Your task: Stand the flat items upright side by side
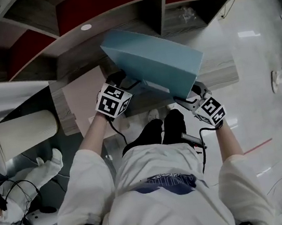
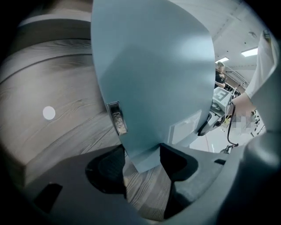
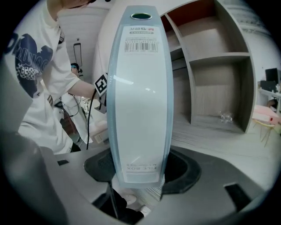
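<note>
A light blue file box hangs tilted above the wooden counter, held from both ends. My left gripper is shut on its near left corner; in the left gripper view that corner sits wedged between the dark jaws. My right gripper is shut on the box's right end. In the right gripper view the labelled spine rises between the jaws, barcode at the top. A pink flat folder lies on the counter to the left of the box.
Behind the counter are wooden shelf compartments with red backs. A white cylinder lies at the left. Another person in white is at the lower left. My own feet stand below the counter's front edge.
</note>
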`<action>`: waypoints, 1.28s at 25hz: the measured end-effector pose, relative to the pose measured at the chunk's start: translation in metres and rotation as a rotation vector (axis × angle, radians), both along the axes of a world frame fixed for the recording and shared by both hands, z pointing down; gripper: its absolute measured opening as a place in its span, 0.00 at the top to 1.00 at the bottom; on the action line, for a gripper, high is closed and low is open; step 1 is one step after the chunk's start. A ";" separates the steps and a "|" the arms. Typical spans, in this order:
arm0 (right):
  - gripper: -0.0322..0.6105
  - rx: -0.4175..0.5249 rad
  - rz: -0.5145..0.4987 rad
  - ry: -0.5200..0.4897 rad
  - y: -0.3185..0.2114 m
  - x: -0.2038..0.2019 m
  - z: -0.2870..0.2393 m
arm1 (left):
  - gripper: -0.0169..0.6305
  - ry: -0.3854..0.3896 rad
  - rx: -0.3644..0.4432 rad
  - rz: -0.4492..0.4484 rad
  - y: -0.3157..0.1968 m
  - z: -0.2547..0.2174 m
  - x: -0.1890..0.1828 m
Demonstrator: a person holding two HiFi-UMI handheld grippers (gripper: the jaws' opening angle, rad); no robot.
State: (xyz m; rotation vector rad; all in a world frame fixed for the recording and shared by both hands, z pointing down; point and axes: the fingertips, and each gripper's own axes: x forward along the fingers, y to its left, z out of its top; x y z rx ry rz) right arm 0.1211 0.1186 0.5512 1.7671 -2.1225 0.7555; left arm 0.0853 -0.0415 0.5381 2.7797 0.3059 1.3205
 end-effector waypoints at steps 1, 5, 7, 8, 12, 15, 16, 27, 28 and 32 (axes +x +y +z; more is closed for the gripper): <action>0.51 -0.003 0.003 0.023 -0.003 0.000 0.001 | 0.57 0.005 0.016 0.000 -0.003 0.000 0.001; 0.52 -0.020 0.015 0.093 -0.013 0.003 0.006 | 0.58 0.029 0.069 0.011 -0.013 -0.002 0.007; 0.52 -0.029 0.022 0.111 -0.017 0.005 0.009 | 0.58 0.037 0.084 0.018 -0.017 -0.002 0.011; 0.52 -0.035 0.027 0.120 -0.019 0.006 0.011 | 0.58 0.039 0.088 0.021 -0.019 -0.001 0.014; 0.52 -0.061 0.043 0.165 -0.024 0.009 0.017 | 0.58 0.039 0.104 0.035 -0.024 0.004 0.018; 0.52 -0.076 0.051 0.171 -0.025 0.009 0.026 | 0.58 0.038 0.122 0.046 -0.026 0.008 0.021; 0.52 -0.081 0.054 0.169 -0.025 0.009 0.029 | 0.58 0.038 0.127 0.051 -0.026 0.011 0.021; 0.52 -0.127 0.058 0.201 -0.020 0.012 0.057 | 0.59 0.055 0.197 0.111 -0.020 0.023 0.028; 0.52 -0.129 0.056 0.207 -0.020 0.012 0.058 | 0.59 0.056 0.201 0.112 -0.020 0.023 0.028; 0.51 -0.142 0.052 0.236 -0.020 0.015 0.066 | 0.59 0.055 0.216 0.115 -0.020 0.025 0.028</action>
